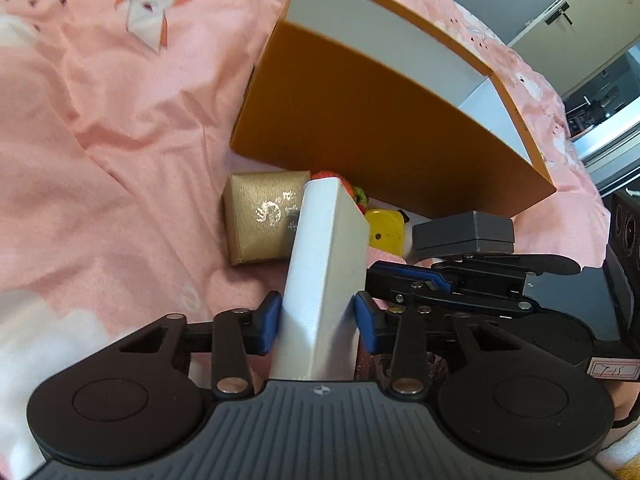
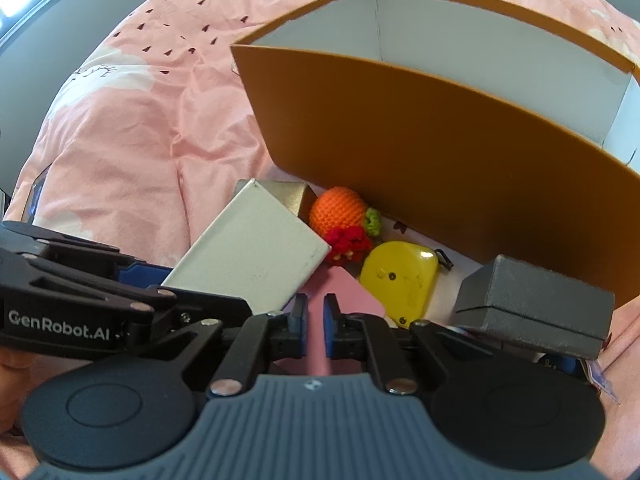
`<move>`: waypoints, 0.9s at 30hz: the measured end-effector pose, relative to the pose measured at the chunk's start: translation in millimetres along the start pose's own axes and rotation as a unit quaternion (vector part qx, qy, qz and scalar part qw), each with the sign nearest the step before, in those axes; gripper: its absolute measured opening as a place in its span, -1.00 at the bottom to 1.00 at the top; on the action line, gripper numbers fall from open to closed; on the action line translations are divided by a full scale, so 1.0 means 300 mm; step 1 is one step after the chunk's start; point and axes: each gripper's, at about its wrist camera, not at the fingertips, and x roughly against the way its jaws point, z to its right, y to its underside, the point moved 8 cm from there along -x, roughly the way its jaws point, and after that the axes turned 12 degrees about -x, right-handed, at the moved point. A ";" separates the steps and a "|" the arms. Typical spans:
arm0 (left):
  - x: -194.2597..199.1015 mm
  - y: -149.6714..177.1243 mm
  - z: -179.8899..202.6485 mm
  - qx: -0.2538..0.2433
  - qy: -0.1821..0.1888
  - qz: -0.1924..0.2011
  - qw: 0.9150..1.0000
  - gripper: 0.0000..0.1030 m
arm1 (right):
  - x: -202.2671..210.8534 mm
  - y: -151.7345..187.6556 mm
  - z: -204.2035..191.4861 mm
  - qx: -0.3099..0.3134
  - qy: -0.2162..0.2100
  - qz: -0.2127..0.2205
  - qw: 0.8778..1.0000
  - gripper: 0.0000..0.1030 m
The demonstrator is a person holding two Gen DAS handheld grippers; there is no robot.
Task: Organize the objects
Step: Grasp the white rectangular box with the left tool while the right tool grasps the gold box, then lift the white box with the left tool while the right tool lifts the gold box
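**Two grippers, two grips, beside one big box**

Counted over both views: one large orange box, one gold box, one silver box, one dark grey box, one pink item, one yellow tape measure, one crocheted orange toy with red and green trim. All lie on a pink bedspread printed with small dark marks and white patches.

The orange box is open at the top, with white inner walls and plain orange outer walls. It stands behind the small things, its near wall just beyond the toy and tape measure.

The left gripper has its blue pads pressed on both sides of the silver box, jaws partly open to that box's width. The silver box is long, flat-sided, with a matte metallic sheen; it stands tilted, its far end leaning toward the gold box, which bears a shiny printed emblem.

The right gripper has its jaws nearly together, pinching the thin pink item between the pads. That item is flat and plain pink with a pointed corner toward the tape measure; more of it cannot be made out.

The grey box, a lidded case, sits to the right of the tape measure, near the orange box's wall. The toy lies between the gold box and the tape measure.
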 end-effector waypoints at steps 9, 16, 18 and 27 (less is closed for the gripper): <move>0.145 -0.051 -0.044 -0.039 -0.111 0.052 0.992 -0.36 | 0.013 -0.042 -0.092 0.076 0.002 0.017 0.997 -0.77; 0.130 -0.051 -0.136 -0.007 -0.134 0.036 0.990 -0.32 | -0.038 -0.081 -0.143 0.152 0.027 0.009 0.988 -0.34; 0.114 -0.043 -0.156 -0.003 -0.142 0.029 0.989 -0.30 | -0.055 -0.089 -0.154 0.157 0.022 0.002 0.987 -0.29; 0.122 -0.041 -0.208 0.027 -0.139 0.041 0.989 -0.30 | -0.144 -0.072 -0.187 0.100 0.024 -0.029 0.994 0.34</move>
